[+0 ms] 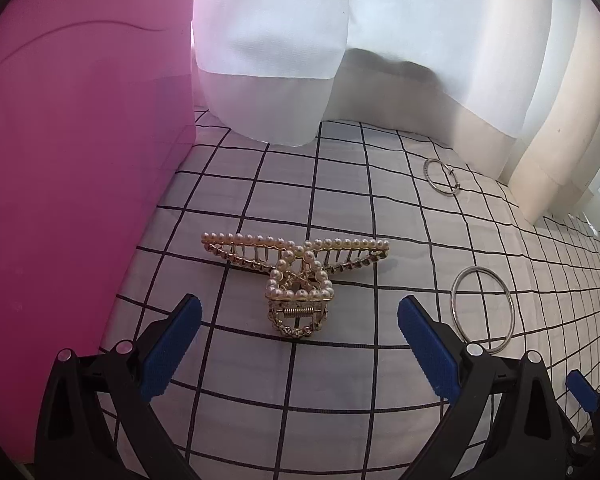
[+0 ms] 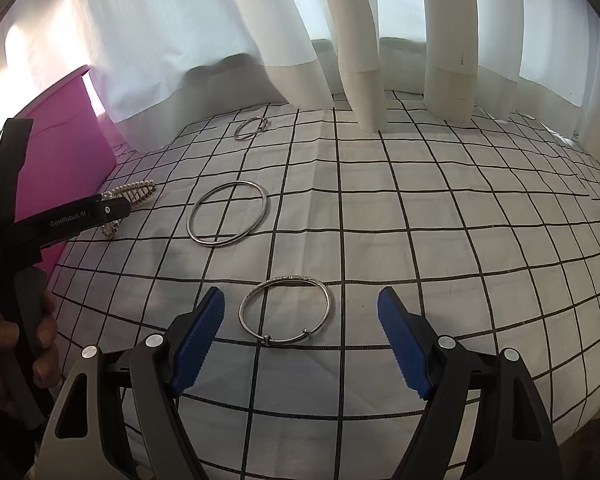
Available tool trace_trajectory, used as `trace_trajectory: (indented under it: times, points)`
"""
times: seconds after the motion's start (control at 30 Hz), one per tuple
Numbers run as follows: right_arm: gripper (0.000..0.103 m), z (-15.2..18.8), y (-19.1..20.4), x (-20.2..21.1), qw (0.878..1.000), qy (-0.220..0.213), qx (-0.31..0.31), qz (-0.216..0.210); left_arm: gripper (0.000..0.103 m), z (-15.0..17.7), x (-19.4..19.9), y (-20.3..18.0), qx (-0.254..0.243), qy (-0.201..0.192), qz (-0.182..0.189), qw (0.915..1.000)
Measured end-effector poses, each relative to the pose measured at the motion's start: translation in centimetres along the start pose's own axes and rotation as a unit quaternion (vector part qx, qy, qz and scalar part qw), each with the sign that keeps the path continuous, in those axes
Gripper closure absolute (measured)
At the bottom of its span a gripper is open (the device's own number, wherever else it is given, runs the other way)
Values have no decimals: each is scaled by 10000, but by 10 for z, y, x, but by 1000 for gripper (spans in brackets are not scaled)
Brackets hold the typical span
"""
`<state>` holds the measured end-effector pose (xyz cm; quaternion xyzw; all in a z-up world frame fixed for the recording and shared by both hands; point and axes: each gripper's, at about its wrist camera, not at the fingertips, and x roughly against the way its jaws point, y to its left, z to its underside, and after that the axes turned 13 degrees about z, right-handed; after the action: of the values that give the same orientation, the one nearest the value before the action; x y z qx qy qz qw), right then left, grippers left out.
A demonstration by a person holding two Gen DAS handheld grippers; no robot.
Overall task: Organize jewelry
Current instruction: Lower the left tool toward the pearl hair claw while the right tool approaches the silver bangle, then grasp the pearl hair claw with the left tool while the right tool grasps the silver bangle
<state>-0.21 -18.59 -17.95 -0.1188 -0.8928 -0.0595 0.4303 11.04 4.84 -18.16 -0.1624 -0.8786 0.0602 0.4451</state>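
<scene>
While left tongs (image 1: 300, 320) gape before pearl clip (image 1: 296, 272), right tongs (image 2: 300, 320) gape over beaded bangle (image 2: 286, 310).

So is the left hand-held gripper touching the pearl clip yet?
Apart. The left wrist view shows grid cloth between the pearl clip and both fingers of the open left hand-held gripper.

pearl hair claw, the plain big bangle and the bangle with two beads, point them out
pearl hair claw (image 1: 298, 276), left wrist view, on its pearl-edged centre loop
plain big bangle (image 2: 192, 211), right wrist view, on its left rim
bangle with two beads (image 2: 329, 298), right wrist view, on its right rim
</scene>
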Motion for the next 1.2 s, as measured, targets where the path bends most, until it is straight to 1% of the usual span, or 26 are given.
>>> trace_trajectory:
  times: [0.3, 0.57, 0.83, 0.97, 1.1, 1.2]
  points:
    - [28, 0, 7, -4, 9999, -24, 104, 117, 6, 2, -7, 5, -55, 111, -33, 9999]
    - [28, 2, 12, -6, 9995, -27, 235, 233, 6, -1, -19, 12, 61, 256, 26, 9996]
    - [28, 2, 13, -9, 9992, -19, 230, 316, 6, -8, -26, 10, -11, 236, -28, 9997]
    - [28, 4, 14, -11, 9989, -11, 289, 381, 6, -8, -29, 9, -73, 220, -120, 9997]
    - [28, 4, 18, -13, 9982, -62, 362, 479, 6, -8, -34, 4, -270, 241, -281, 9990]
    - [27, 5, 20, -14, 9974, -124, 437, 553, 6, -10, -36, 4, -271, 227, -272, 9990]
